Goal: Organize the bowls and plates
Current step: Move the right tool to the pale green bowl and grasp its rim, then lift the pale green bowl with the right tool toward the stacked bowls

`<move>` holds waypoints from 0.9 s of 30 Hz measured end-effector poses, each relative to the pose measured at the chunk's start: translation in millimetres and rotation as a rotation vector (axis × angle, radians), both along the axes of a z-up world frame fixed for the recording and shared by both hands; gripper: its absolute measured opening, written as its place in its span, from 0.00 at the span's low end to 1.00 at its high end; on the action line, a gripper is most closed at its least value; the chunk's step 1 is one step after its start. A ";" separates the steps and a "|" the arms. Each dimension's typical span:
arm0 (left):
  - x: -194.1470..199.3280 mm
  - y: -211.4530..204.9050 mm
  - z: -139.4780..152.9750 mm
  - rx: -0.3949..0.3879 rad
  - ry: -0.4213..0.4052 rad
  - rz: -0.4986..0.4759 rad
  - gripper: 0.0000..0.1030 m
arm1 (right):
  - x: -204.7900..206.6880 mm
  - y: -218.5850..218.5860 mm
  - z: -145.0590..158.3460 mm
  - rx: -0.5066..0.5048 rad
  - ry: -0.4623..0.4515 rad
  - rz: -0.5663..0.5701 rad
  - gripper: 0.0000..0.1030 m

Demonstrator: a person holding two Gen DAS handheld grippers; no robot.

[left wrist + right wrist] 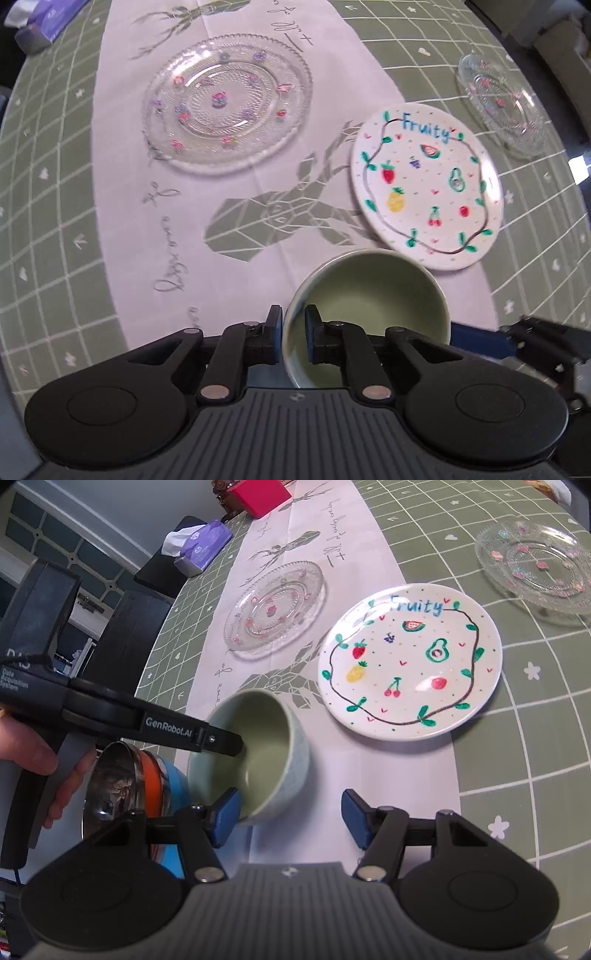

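Observation:
A pale green bowl sits at the near end of the white runner. My left gripper is shut on its left rim, one pad inside and one outside. In the right wrist view the same bowl looks tilted, with the left gripper coming in from the left. My right gripper stands open just in front of the bowl, its left pad close to the bowl's wall and nothing pressed between the pads. Beyond lie a white "Fruity" plate, a large glass plate and a second glass plate.
A steel bowl stacked with orange and blue bowls stands at the left by the person's hand. A purple tissue pack and a red box sit at the far end. Dark chair backs line the table's left edge.

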State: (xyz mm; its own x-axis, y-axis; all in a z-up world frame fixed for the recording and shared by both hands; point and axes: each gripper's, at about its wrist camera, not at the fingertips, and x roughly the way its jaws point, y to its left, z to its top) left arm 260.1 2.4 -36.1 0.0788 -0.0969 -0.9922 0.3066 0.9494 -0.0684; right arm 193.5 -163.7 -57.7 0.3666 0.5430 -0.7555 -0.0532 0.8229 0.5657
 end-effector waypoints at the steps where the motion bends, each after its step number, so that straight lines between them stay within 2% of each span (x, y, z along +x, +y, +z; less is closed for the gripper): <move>1: -1.0 -2.6 -0.6 -0.014 0.008 -0.003 0.13 | -0.3 -1.3 -0.3 0.003 0.004 -0.006 0.49; 3: -5.5 -10.8 -0.7 -0.018 0.000 -0.047 0.17 | -0.9 -6.0 -1.1 0.012 0.011 -0.025 0.45; 6: -17.2 -26.6 0.3 0.027 -0.073 -0.178 0.27 | -1.5 -12.4 -1.3 0.007 0.015 -0.048 0.39; 11: -26.3 -35.2 -2.0 0.063 -0.123 -0.319 0.29 | -2.8 -13.9 -2.6 -0.008 0.021 -0.044 0.35; 15: -26.3 -33.8 -3.0 0.057 -0.126 -0.357 0.29 | -2.5 -11.2 -2.5 -0.019 0.012 -0.030 0.35; 22: -31.4 -36.6 -9.0 0.108 -0.105 -0.388 0.29 | -0.6 -10.3 -6.7 -0.004 0.023 -0.031 0.33; 24: -32.9 -37.4 -8.3 0.111 -0.108 -0.395 0.25 | -0.6 -9.9 -6.8 0.010 0.024 -0.030 0.28; 27: -34.5 -37.6 -5.0 0.110 -0.120 -0.387 0.21 | -1.5 -10.9 -7.2 0.015 0.035 -0.046 0.26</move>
State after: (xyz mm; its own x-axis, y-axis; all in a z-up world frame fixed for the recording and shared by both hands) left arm 225.7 -35.2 -41.2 0.1733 -0.0366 -0.9842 0.6419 0.7621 0.0847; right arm 191.9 -174.5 -64.9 0.3647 0.5377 -0.7602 0.0045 0.8154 0.5788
